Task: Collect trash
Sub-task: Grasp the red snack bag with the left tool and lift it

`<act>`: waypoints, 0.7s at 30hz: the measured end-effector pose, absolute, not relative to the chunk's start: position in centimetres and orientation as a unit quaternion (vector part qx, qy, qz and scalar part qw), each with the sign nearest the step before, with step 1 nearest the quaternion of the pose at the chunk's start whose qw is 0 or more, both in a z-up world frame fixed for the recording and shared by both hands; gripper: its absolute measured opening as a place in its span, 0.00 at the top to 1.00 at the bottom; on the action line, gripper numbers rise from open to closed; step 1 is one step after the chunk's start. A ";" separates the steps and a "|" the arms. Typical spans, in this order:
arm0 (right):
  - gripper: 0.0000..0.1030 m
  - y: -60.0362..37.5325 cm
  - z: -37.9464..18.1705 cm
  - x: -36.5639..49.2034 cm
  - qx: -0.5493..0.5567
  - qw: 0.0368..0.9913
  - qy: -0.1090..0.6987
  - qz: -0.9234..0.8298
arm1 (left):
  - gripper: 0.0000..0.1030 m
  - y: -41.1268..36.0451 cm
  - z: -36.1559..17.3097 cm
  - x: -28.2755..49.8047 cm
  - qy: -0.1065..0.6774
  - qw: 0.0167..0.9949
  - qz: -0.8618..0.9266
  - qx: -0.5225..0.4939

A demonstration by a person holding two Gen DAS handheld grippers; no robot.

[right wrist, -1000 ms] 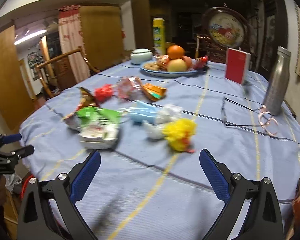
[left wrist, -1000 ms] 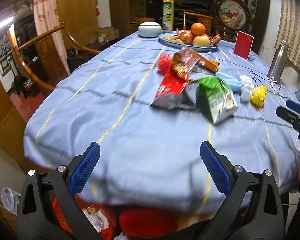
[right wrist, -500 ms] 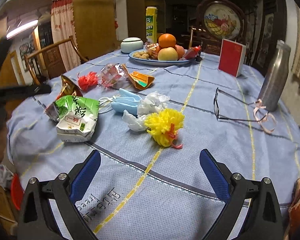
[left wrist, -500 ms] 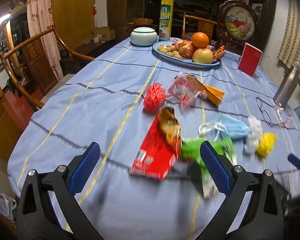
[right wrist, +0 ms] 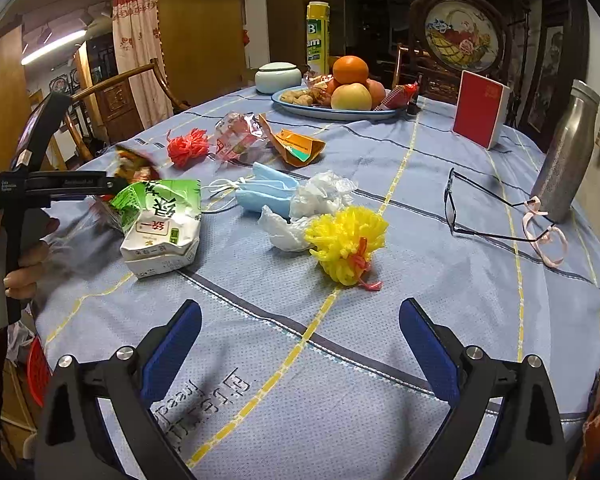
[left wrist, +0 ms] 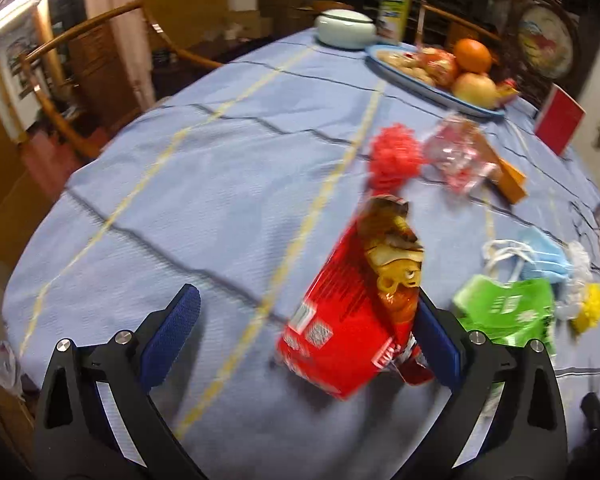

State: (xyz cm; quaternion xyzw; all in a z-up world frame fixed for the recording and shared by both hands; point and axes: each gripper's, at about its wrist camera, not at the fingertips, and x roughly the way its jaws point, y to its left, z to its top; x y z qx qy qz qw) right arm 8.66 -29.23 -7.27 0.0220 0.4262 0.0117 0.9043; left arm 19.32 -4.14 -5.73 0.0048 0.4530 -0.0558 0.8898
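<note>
The left gripper (left wrist: pixel 308 334), jaws wide and empty, has closed in on the red snack bag (left wrist: pixel 352 320); right gripper (right wrist: pixel 300 344) likewise wide, empty.

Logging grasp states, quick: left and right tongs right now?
Left tongs: open, nothing held; red snack bag lies between the pads.
Right tongs: open, empty.

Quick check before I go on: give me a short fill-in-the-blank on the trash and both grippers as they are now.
1. The left gripper is open over the red snack bag, whose top end points toward the ____ yarn pompom.
2. The blue face mask lies between the green and white carton and the crumpled ____ plastic bag.
3. The open right gripper holds ____.
4. The black-rimmed glasses lie beside the ____ bottle.

Missing words: red; white; nothing; metal
</note>
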 end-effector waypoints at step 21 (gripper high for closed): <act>0.06 -29.0 -7.1 8.4 0.014 0.907 0.421 0.015 | 0.06 -10.0 -7.1 17.2 0.421 0.882 -0.053 0.205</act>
